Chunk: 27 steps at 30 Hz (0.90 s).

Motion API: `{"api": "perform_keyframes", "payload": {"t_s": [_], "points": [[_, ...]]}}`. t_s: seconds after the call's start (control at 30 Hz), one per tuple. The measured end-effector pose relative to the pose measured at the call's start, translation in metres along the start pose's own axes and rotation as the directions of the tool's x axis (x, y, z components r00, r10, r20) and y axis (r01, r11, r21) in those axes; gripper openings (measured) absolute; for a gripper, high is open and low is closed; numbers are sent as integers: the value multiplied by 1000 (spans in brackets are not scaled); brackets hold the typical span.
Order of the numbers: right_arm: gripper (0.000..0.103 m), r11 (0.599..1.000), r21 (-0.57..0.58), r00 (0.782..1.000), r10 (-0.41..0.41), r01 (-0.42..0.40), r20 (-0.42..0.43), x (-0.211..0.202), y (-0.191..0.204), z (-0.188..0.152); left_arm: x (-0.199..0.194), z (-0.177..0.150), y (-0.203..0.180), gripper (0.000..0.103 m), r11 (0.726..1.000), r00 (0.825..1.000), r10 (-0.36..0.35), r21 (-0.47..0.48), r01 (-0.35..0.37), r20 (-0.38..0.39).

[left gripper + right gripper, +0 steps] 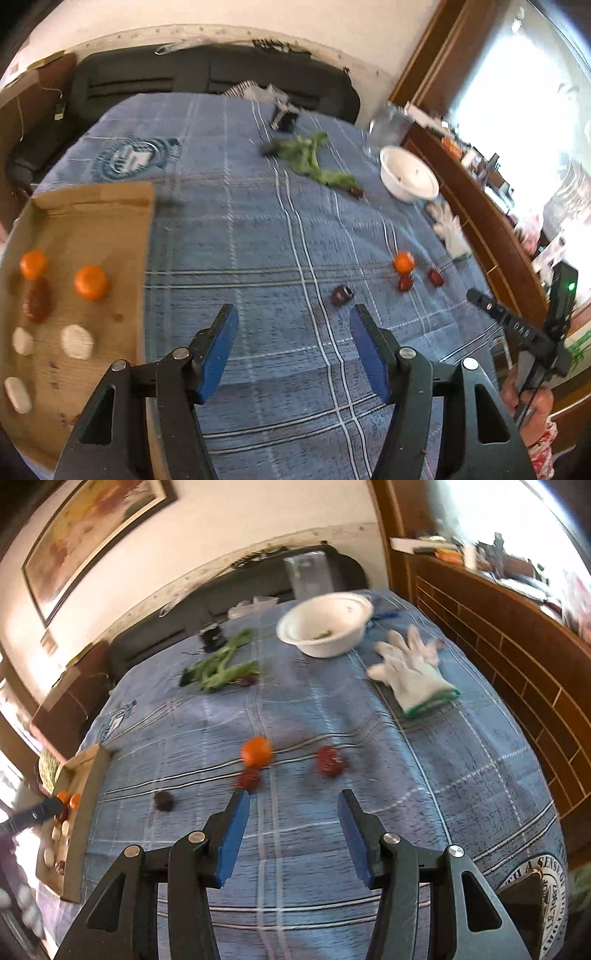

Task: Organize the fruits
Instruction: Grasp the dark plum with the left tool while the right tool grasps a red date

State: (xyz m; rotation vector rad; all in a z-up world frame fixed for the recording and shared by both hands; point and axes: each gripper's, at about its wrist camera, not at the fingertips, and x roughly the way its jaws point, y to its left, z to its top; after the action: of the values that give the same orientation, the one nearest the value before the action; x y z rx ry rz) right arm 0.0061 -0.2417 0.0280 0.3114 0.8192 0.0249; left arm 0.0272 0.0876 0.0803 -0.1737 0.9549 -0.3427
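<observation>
Both my tongs are spread wide and empty: the left tongs (293,317) hover beside the cardboard tray (110,206), the right tongs (291,805) above the blue plaid cloth (332,709). On the cloth lie an orange (256,751), two red fruits (330,761) (249,778) and a dark one (164,800). The tray holds two oranges (91,281) (33,264).

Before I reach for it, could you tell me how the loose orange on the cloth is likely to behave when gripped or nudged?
The orange looks round and smooth, so it would probably roll if nudged. It touches a red fruit, which may shift too. The right gripper is open wide enough; a centred grip seems wise.
</observation>
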Motion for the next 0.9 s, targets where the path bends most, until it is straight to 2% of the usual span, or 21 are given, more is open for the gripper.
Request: {"api": "perform_keyframes", "payload": {"t_s": [0.23,0.43,0.53,0.6,0.7,0.77,0.9], "points": [[54,999,6,998,45,-44,-34,37,0,0,50,-11,-27,62,998,999,15,68,-11,-49],[49,995,-7,993,98,-99,-63,66,19,3,78,-11,-43,61,989,999,35,146,-31,-21],[45,994,-36,992,99,-102,-71,78,31,6,92,-7,-49,60,986,999,33,164,-28,-26],[43,994,-49,992,99,-103,-76,84,38,8,100,-5,-50,46,988,999,12,156,-6,-41],[42,992,-48,990,110,-114,-84,93,42,8,108,-3,-50,33,988,999,-10,154,17,-48],[41,992,-47,990,110,-114,-84,98,43,7,113,-4,-49,26,987,999,-17,162,25,-49],[40,992,-77,994,93,-98,-61,98,47,5,112,-7,-48,20,985,998,-46,166,52,-38]]}}
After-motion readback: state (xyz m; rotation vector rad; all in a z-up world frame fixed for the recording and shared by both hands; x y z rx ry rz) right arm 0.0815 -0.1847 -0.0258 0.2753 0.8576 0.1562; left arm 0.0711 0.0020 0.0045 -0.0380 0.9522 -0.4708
